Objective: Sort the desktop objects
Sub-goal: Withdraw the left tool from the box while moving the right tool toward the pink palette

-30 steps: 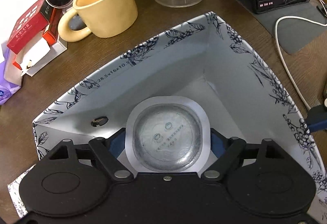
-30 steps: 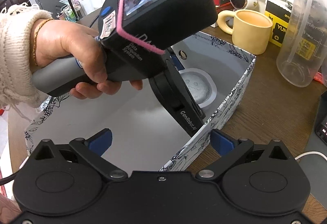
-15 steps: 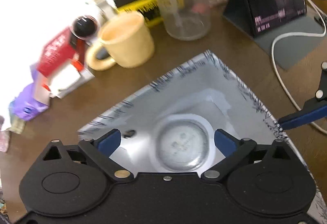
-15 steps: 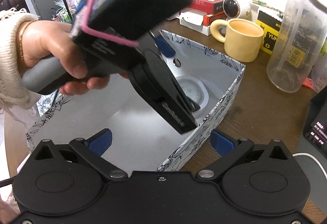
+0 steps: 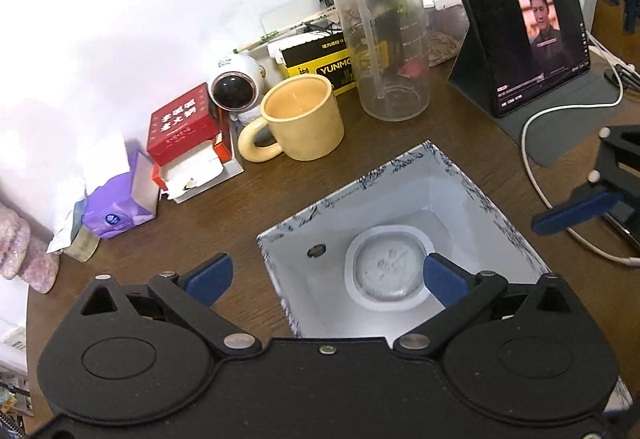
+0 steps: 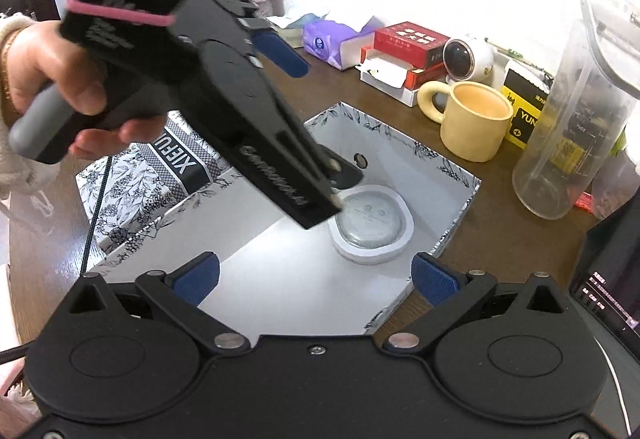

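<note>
1. Left wrist view: the left gripper (image 5: 326, 275) is released and empty, its blue pads spread astride the near wall of the floral box (image 5: 492, 215). The round sealed cup (image 5: 390, 271) lies flat on the box floor, in its far corner, probably because it is already sorted.
2. Right gripper (image 6: 314, 277) is likewise released, holding nothing, and hovers over the box's near rim.
3. Only the left view shows the tablet (image 5: 532, 39) and its cable; only the right shows the person's hand (image 6: 48, 79) on the left tool.
4. Mug (image 5: 302, 117), bottle (image 5: 384, 23) and red carton (image 5: 180, 123) remain outside, likely awaiting sorting.
</note>
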A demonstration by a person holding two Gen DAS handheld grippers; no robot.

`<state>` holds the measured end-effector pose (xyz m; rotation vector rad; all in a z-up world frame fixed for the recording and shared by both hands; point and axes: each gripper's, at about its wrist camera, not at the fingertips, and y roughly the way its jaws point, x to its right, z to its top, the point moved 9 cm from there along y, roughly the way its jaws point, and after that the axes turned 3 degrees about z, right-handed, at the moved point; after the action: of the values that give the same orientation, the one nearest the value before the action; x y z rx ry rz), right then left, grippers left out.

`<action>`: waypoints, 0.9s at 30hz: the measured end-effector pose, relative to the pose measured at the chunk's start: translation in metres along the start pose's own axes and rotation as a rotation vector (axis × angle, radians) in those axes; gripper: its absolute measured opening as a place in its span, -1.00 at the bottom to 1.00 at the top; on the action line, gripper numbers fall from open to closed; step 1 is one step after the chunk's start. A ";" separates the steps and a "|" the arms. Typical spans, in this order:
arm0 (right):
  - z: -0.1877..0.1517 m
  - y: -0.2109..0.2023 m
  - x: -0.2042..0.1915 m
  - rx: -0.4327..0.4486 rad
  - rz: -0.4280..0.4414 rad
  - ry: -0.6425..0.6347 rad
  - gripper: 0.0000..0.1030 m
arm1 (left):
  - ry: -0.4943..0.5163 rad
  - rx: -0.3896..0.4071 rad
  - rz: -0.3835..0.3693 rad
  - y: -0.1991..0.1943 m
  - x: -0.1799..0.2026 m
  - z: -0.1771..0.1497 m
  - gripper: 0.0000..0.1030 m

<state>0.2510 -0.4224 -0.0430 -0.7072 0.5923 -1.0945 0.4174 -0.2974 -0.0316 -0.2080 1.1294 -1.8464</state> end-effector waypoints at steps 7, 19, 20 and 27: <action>0.000 -0.008 -0.022 -0.010 -0.039 0.003 1.00 | -0.004 0.005 -0.025 -0.028 -0.003 -0.025 0.99; 0.002 -0.032 -0.061 0.011 -0.088 0.011 1.00 | -0.020 0.021 -0.034 -0.079 -0.017 -0.058 0.99; 0.002 -0.035 -0.064 0.014 -0.092 0.014 1.00 | -0.020 0.020 -0.039 -0.083 -0.017 -0.061 0.99; -0.001 -0.054 -0.088 0.027 -0.110 0.021 1.00 | -0.004 0.000 -0.085 -0.114 -0.017 -0.088 0.99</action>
<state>0.1884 -0.3556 0.0047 -0.7122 0.5606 -1.2113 0.3069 -0.2140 0.0120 -0.2627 1.1331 -1.9196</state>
